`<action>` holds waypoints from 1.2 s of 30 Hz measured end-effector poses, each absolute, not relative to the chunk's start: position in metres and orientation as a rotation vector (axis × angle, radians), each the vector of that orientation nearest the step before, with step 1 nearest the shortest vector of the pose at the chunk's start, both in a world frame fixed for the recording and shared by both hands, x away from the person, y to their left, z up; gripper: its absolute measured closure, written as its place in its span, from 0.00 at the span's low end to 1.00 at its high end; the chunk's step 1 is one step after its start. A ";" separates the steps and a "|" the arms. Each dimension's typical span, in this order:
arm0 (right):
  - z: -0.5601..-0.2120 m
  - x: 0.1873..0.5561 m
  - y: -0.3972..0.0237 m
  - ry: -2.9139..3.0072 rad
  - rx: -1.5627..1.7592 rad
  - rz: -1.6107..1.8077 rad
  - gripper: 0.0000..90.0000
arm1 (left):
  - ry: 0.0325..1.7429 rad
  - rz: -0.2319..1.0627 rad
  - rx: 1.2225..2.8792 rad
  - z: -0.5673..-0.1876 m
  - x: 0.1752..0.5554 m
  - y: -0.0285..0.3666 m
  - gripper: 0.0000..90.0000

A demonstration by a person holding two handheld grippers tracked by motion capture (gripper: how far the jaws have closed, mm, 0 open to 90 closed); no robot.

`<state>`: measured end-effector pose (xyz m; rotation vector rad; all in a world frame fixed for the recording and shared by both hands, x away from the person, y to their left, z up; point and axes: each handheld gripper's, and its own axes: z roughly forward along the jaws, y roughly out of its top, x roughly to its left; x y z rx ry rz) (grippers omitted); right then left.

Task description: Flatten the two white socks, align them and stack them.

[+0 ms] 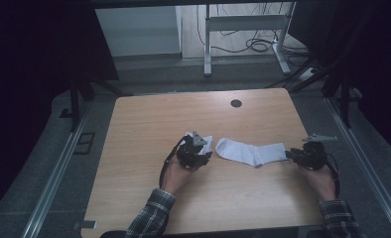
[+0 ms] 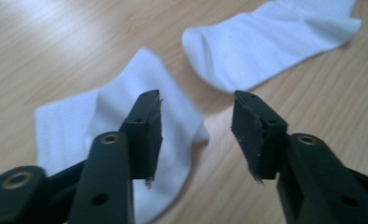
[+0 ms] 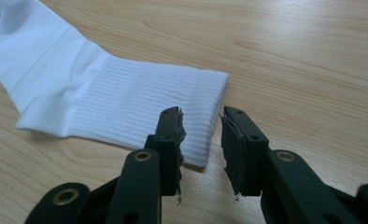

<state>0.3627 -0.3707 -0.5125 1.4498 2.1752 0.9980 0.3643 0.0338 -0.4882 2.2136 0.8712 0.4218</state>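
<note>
Two white socks on the tabletop (image 1: 149,119), just apart. Long sock (image 1: 253,151) lies flat mid-table, its ribbed cuff (image 3: 201,112) at my right gripper (image 3: 201,135); jaws apart, straddling the cuff edge, not pinching. Left gripper (image 2: 197,126) is also apart, hovering over the short sock (image 2: 140,112). I judge both light, limp, grippy knit: pinch the cuff edge, expect droop.
</note>
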 end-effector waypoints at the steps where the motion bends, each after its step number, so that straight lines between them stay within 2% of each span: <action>1: -0.512 0.363 -0.370 2.175 1.449 0.996 0.78 | 0.870 0.417 2.212 -0.489 0.367 0.030 0.62; 4: -0.512 0.364 -0.369 2.178 1.442 0.984 0.83 | 0.870 0.410 2.206 -0.491 0.375 0.019 0.66; 8: -0.512 0.365 -0.369 2.177 1.439 0.984 0.84 | 0.875 0.422 2.211 -0.496 0.384 0.005 0.69; 18: -0.517 0.367 -0.365 2.184 1.421 0.957 0.74 | 0.931 0.469 2.217 -0.509 0.397 -0.011 0.67; 23: -0.523 0.368 -0.358 2.215 1.391 0.886 0.73 | 0.949 0.452 2.225 -0.516 0.400 -0.011 0.72; 30: -0.523 0.370 -0.354 2.244 1.412 0.876 0.92 | 0.979 0.420 2.226 -0.522 0.401 -0.009 0.94; 36: -0.521 0.367 -0.352 2.254 1.398 0.878 0.94 | 0.975 0.437 2.206 -0.516 0.397 -0.007 0.95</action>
